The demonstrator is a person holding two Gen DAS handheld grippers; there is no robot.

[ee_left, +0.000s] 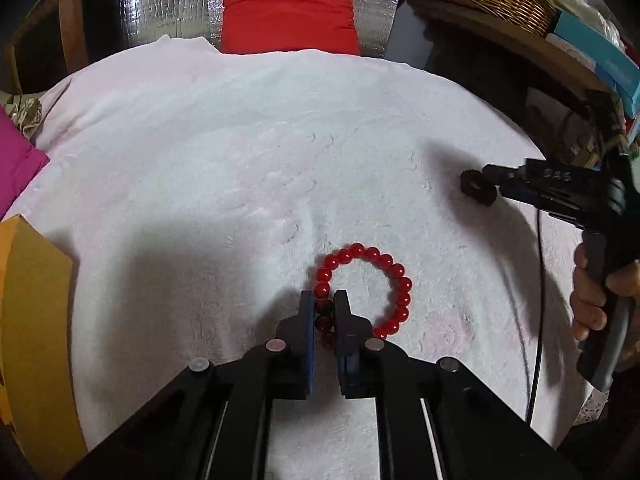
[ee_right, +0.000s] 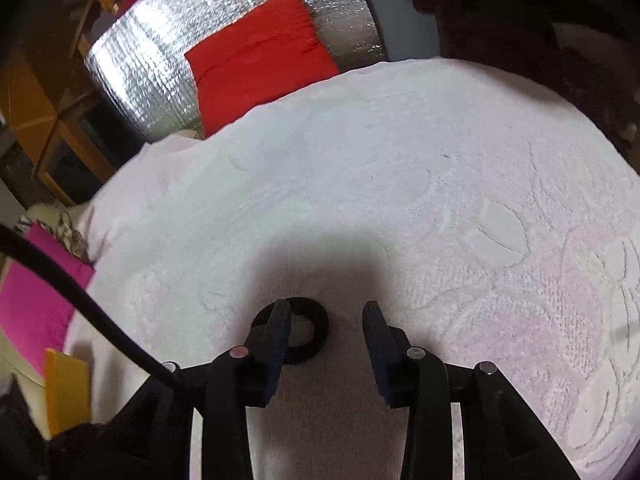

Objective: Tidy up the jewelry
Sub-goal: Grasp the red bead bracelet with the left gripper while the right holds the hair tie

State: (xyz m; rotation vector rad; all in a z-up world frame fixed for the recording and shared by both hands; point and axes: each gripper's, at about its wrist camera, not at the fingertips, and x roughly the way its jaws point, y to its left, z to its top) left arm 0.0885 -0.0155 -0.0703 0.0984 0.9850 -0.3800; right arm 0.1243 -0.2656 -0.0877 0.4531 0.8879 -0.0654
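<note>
Left tongs (ee_left: 324,300) pinch red bead bracelet (ee_left: 394,280) on white towel (ee_left: 240,160).

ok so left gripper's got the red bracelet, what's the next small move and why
Probably lift the left gripper a little to raise the red bead bracelet off the white towel. Its fingers are closed on the beads on one side of the loop, while the rest lies on the towel. The right gripper stands open, the black ring lying apart from its right finger, so nothing there needs waiting on.

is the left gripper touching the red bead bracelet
Touching. In the left wrist view the left gripper is shut on the red bead bracelet, both pads pressed against its beads.
</note>
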